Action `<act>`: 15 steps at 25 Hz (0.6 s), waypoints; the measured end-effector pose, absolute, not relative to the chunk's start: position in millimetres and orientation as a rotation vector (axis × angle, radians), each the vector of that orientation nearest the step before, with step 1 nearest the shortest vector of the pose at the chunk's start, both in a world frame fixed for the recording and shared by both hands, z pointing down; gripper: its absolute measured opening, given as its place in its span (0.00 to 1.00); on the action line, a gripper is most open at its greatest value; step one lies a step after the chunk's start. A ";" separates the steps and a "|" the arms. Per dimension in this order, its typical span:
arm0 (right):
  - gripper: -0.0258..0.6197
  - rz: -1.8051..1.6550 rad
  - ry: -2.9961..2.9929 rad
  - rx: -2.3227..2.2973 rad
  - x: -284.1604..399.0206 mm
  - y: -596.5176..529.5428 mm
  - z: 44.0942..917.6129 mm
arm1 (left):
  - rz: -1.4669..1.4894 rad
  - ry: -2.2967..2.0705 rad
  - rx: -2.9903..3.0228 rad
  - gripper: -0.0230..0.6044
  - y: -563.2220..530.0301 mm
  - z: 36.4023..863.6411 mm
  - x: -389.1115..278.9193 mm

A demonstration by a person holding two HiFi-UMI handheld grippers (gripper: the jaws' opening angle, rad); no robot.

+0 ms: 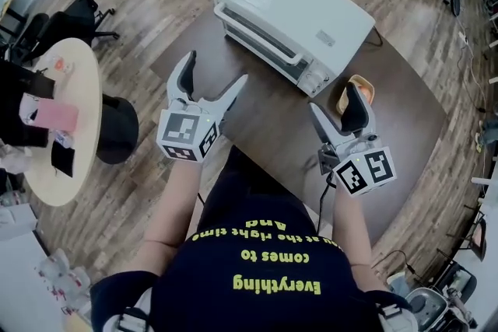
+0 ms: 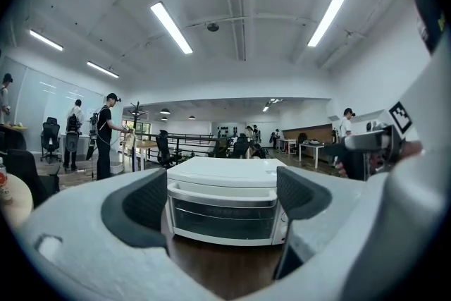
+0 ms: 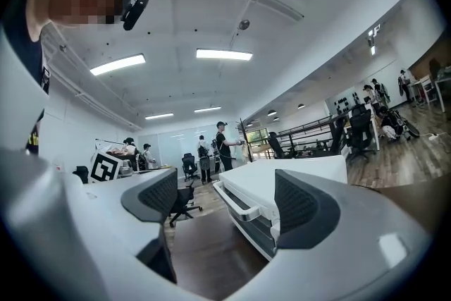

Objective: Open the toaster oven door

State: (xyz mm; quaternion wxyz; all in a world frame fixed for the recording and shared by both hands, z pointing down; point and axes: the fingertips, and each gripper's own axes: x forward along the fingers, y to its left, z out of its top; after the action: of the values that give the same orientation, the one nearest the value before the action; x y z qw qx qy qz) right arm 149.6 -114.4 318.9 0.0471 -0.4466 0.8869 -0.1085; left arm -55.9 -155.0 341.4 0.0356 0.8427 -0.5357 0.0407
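Toaster oven: a white, box-shaped metal toaster oven (image 1: 299,4) sits on the far part of the dark brown wooden worktop (image 1: 272,124), its front turned toward the person.
Door: the dark glass door (image 2: 222,217) is shut, flush with the oven's front. A white bar handle (image 2: 221,192) runs along its top edge.
Left gripper: the white left gripper (image 1: 215,72) hovers over the worktop near the oven's front, apart from it. Its jaws are wide apart and hold nothing.
Right gripper: the white right gripper (image 1: 333,101) is near the oven's control-end corner, not touching it. Its jaws are wide apart and empty.
Behind the right gripper: a small tan-orange object (image 1: 362,83), partly hidden, cannot be identified.
Aside: a round pale table (image 1: 78,66) stands left of the worktop, well apart.
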 end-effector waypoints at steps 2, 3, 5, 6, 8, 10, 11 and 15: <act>0.70 -0.337 2.689 -1.390 147.7 -120.3 319.0 | 0.134 -1.613 2.606 0.82 -168.0 342.5 -54.8; 0.70 -0.343 2.681 -1.406 146.6 -122.7 319.5 | 0.142 -1.598 2.616 0.82 -173.7 343.0 -54.5; 0.68 -0.357 2.669 -1.431 143.9 -128.3 320.5 | 0.154 -1.576 2.632 0.82 -184.5 343.6 -55.4; 0.67 -0.363 2.667 -1.438 141.8 -131.7 321.0 | 0.154 -1.566 2.634 0.82 -189.8 344.1 -56.4; 0.66 -0.374 2.667 -1.443 136.0 -137.6 322.5 | 0.155 -1.548 2.634 0.82 -199.5 346.8 -58.2; 0.66 -0.379 2.673 -1.447 129.9 -143.1 325.4 | 0.156 -1.534 2.633 0.82 -209.0 350.6 -59.4; 0.66 -0.383 2.677 -1.450 127.5 -146.0 327.2 | 0.153 -1.529 2.633 0.82 -213.7 352.2 -59.6; 0.62 -0.410 2.683 -1.468 122.2 -156.2 335.5 | 0.147 -1.502 2.628 0.81 -230.0 359.8 -57.4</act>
State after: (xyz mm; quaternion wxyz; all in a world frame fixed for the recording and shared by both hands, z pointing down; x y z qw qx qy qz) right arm 122.2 -156.2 335.5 0.0281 -0.4756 0.8692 -0.1327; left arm -57.4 -230.0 359.8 0.0555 0.8659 -0.4948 0.0484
